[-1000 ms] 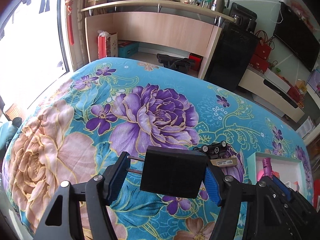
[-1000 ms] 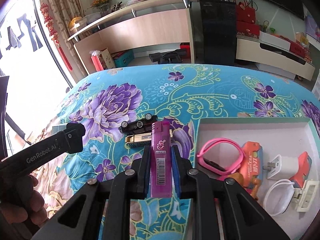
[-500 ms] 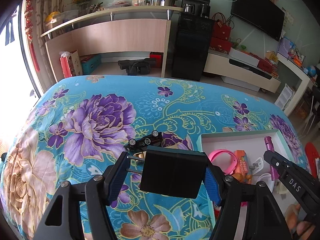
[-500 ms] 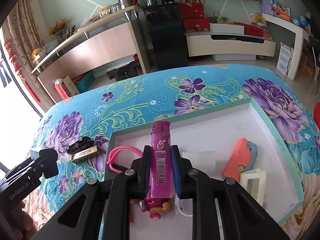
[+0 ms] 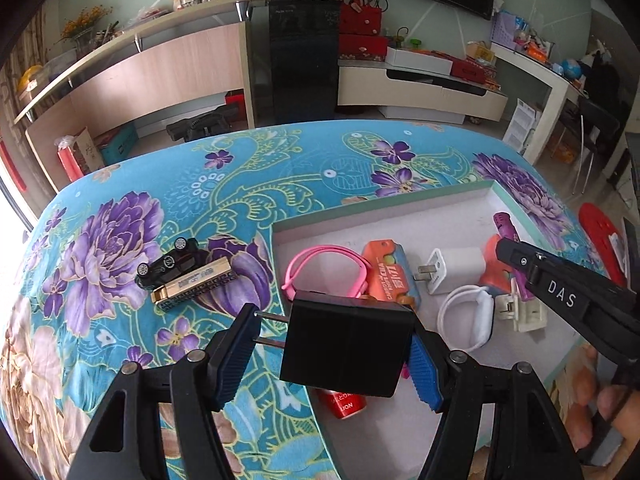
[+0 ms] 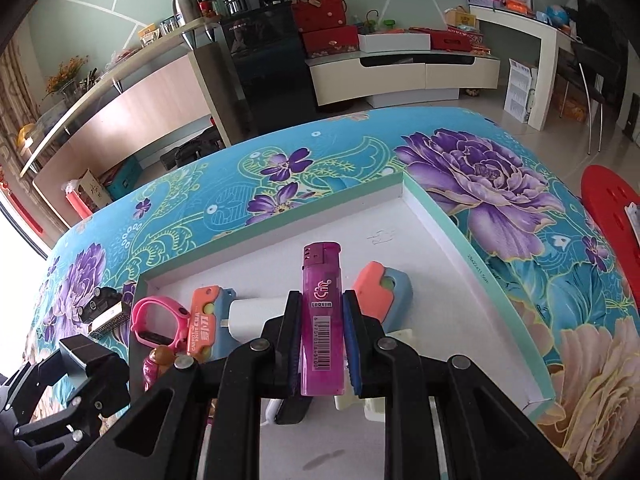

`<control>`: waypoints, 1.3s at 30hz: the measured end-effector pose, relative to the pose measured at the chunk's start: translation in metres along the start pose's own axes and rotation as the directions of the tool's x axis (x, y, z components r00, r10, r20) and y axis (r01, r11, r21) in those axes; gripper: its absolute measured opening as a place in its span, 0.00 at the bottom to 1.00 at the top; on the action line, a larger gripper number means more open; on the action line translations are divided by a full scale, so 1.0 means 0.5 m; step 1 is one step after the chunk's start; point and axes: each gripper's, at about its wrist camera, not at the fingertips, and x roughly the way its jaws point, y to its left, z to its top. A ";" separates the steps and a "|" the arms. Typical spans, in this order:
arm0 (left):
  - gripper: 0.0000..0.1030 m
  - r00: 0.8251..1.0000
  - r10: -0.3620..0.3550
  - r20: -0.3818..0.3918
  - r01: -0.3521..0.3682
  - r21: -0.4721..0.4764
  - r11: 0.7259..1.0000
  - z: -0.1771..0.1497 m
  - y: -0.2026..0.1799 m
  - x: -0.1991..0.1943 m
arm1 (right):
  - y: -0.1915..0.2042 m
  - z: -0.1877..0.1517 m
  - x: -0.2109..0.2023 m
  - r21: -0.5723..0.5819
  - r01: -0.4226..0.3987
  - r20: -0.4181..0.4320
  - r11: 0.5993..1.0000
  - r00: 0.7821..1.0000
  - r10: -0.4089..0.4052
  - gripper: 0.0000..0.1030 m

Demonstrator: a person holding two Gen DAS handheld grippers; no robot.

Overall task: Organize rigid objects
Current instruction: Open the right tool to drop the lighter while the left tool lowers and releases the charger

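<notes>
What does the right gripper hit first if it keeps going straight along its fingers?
Probably the bare white floor of the tray. The right gripper, shut on the purple lighter, points down into the open patch ahead of the lighter's tip. The orange and blue item sits just right of that line. Depth is uncertain.

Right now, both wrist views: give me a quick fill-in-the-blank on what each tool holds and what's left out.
1. The right tool grips a purple ____.
2. The left tool grips a ____ plug adapter.
3. The toy car lies ____ the tray.
Missing words: lighter; black; outside
</notes>
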 end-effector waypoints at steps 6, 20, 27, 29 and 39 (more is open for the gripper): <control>0.70 0.999 -0.003 -0.047 0.005 0.039 0.999 -0.010 -0.022 0.019 | -0.002 -0.004 0.012 -0.006 0.010 -0.027 1.000 1.000 -0.010 0.20; 0.70 0.995 -0.006 -0.104 0.016 0.090 0.996 -0.023 -0.045 0.040 | 0.004 -0.011 0.029 -0.008 0.012 -0.076 1.000 0.997 -0.013 0.20; 0.70 0.995 -0.006 -0.104 0.014 0.077 0.997 -0.020 -0.035 0.035 | 0.010 -0.009 0.025 -0.023 0.039 -0.072 0.999 0.997 -0.041 0.22; 0.70 0.995 -0.009 -0.104 0.016 0.075 0.997 -0.020 -0.033 0.034 | 0.012 -0.008 0.024 -0.027 0.041 -0.072 0.999 0.996 -0.043 0.27; 0.71 0.994 -0.033 -0.100 0.040 0.072 0.997 -0.017 -0.032 0.028 | 0.015 -0.007 0.022 -0.038 0.073 -0.068 0.997 0.995 -0.075 0.33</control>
